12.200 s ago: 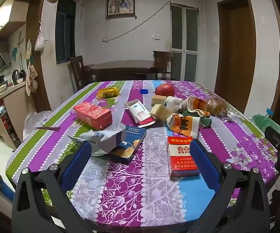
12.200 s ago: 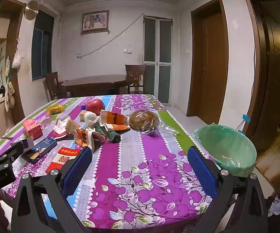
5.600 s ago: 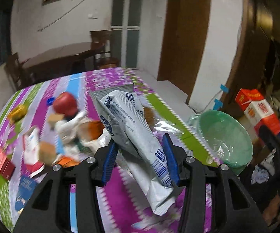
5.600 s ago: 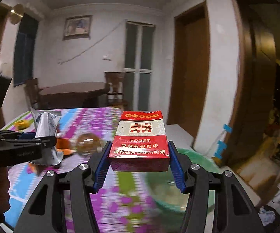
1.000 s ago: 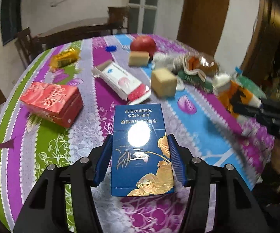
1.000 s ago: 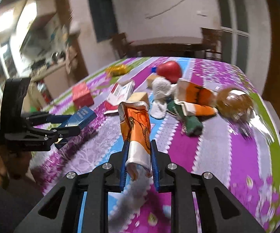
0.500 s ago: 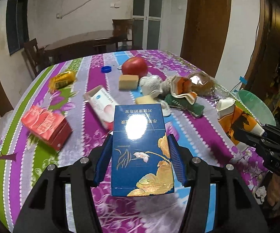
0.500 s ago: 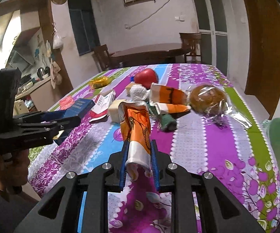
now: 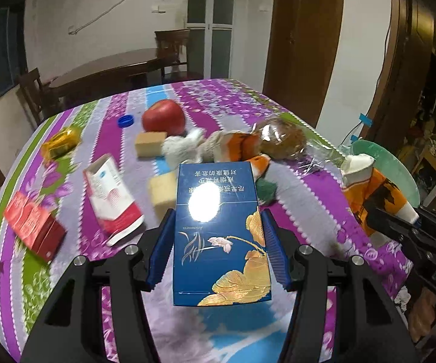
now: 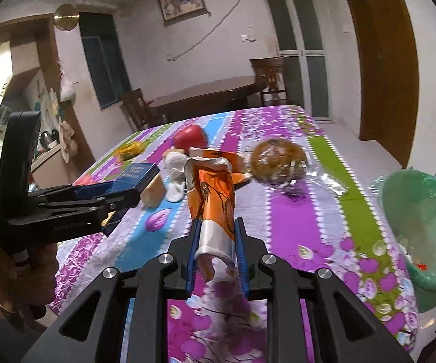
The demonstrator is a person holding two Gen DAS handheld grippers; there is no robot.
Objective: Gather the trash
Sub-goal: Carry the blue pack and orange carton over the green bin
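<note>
Trash in both my grippers: my left gripper (image 9: 216,242) has its blue pads clamped on the long sides of one blue box (image 9: 219,236), and my right gripper (image 10: 216,252) is pinched nearly shut on one orange wrapper (image 10: 213,202).

The blue box hangs above the table (image 9: 308,211) with its long axis running straight out along my left fingers, gold-flower end toward the camera, printed end pointing away at the clutter. The wrapper stands up between my right pads, long axis rising away from the camera, torn white mouth at the far top, crumpled tail curling below the pads.

Count on the cloth: one red apple (image 9: 163,119), one blue cap (image 9: 126,120), one gold wrapper (image 9: 62,143), two tan blocks, one (image 9: 151,143) by the apple and one (image 9: 163,192) just left of my box. One red box (image 9: 33,224) at the left edge, one white-and-red carton (image 9: 112,196) lying flat beside it. One white wad (image 9: 181,148), one orange cup (image 9: 242,145) on its side, one bun in clear film (image 10: 278,158), one green scrap (image 9: 266,189) peeking from behind my box.

One green bin (image 10: 423,211) sits off the table's right edge, below table level. From the right view my left gripper (image 10: 127,193) is level over the near left corner, a hand (image 10: 27,272) under it.
</note>
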